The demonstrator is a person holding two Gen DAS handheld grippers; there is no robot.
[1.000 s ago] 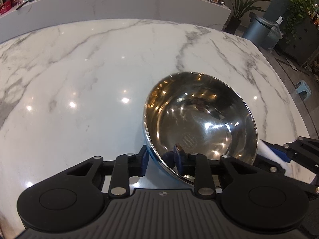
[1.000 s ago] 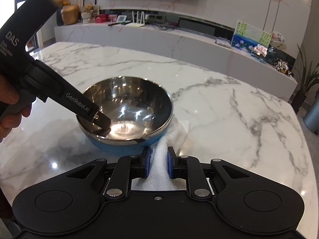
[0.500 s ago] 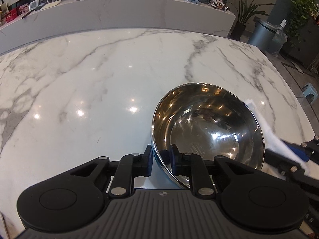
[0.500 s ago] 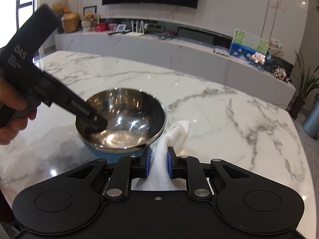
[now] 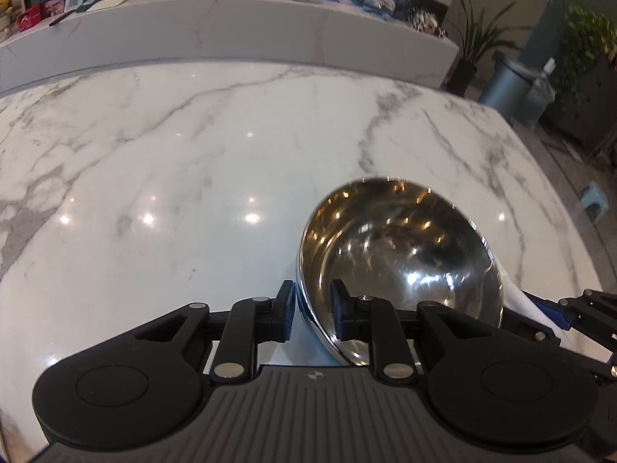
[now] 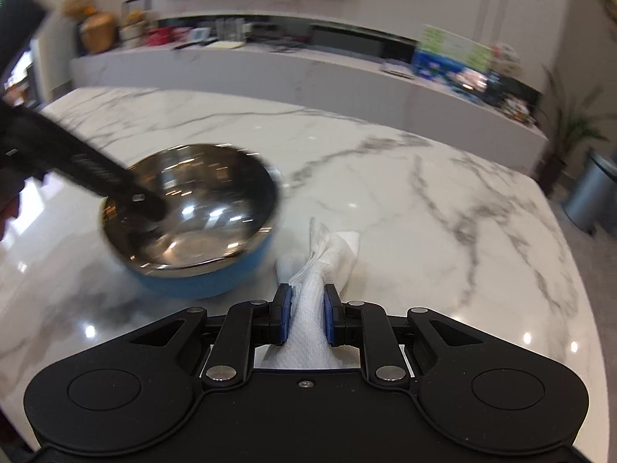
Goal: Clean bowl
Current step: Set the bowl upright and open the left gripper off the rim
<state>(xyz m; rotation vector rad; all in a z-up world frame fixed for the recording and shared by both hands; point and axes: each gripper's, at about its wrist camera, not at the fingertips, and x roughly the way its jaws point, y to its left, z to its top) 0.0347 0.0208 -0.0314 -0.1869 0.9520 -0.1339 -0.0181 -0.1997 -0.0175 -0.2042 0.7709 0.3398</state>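
Note:
A steel bowl (image 5: 401, 262) with a blue outside (image 6: 200, 208) sits on the marble table, slightly tilted and blurred in the right wrist view. My left gripper (image 5: 312, 308) straddles its near rim, one pad outside the wall and one inside. Its jaws are opening, and a gap shows between the inner pad and the wall. In the right wrist view the left gripper (image 6: 150, 204) reaches into the bowl from the left. My right gripper (image 6: 305, 316) is shut on a crumpled white paper towel (image 6: 331, 250), just right of the bowl and apart from it.
The marble table (image 5: 193, 162) stretches wide to the left and far side. A long counter (image 6: 308, 77) with small items runs behind it. A grey bin (image 5: 509, 85), plants and a small stool (image 5: 594, 200) stand beyond the right edge. A person's hand (image 6: 7, 208) holds the left gripper.
The left jaws have spread apart around the bowl's rim. The bowl has shifted left and away from the towel, which was tucked against it before. The right gripper keeps its grip.

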